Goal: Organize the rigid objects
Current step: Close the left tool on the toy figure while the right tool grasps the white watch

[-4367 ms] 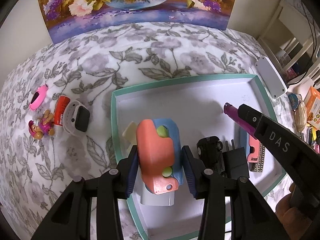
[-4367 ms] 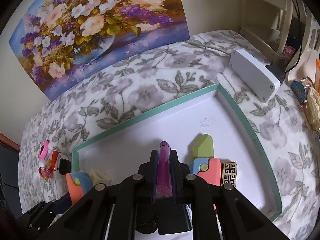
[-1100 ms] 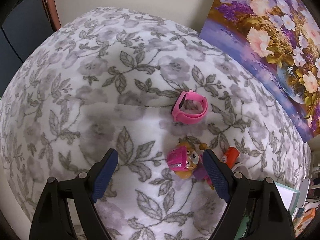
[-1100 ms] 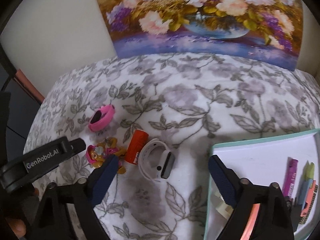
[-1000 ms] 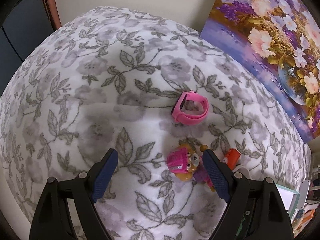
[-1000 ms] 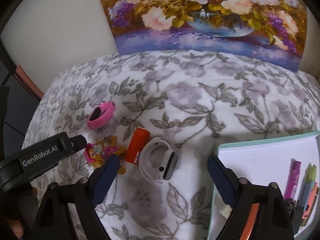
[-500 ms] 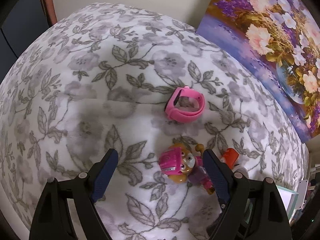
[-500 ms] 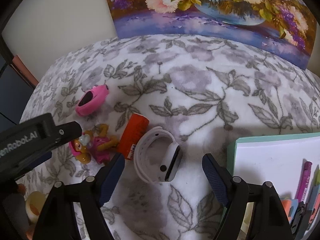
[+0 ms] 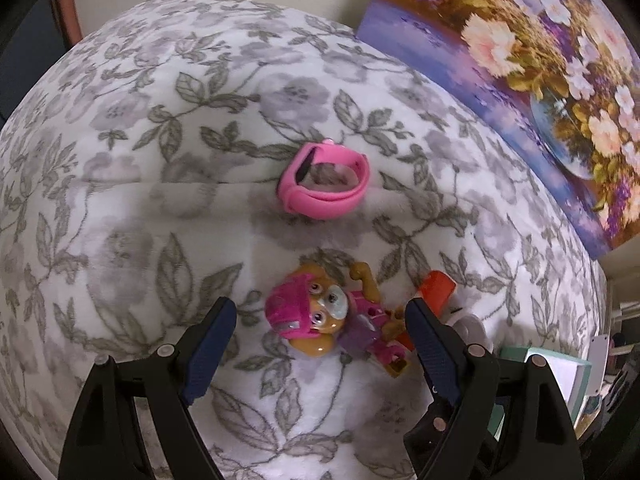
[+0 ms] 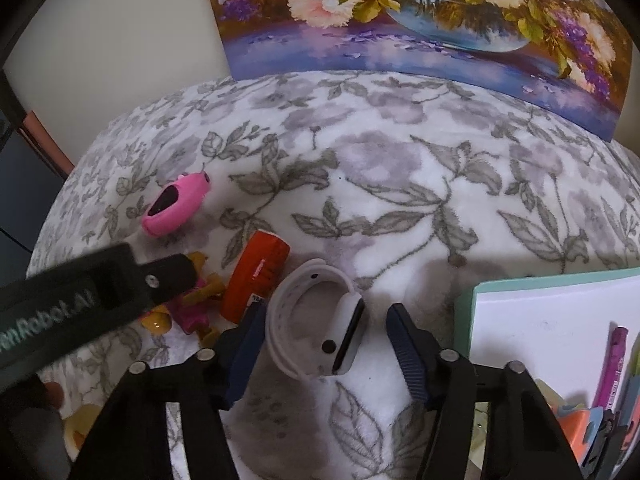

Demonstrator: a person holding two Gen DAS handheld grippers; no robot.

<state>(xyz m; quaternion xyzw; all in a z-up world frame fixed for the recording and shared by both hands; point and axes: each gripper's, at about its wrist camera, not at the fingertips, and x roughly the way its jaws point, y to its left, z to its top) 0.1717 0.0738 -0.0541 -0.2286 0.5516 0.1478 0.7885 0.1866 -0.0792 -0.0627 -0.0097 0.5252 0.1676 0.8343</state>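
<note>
Both grippers are dropping lower: right gripper (image 10: 324,334) closing around the white watch (image 10: 320,326), not yet clamped; left gripper (image 9: 320,334) gaping over the toy dog (image 9: 320,320), readying pickups.

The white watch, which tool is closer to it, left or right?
Right. The right tool straddles the white watch, jaws just closing, not gripping. The left tool is over the toy pup beside it.

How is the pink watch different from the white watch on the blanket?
The pink watch is smaller and lies apart, farther from the tray; the white watch is bigger and lies beside the orange tube. The white watch sits between the open right gripper's fingers; no gripper brackets the pink watch. Both have dark screens and closed-loop bands.
</note>
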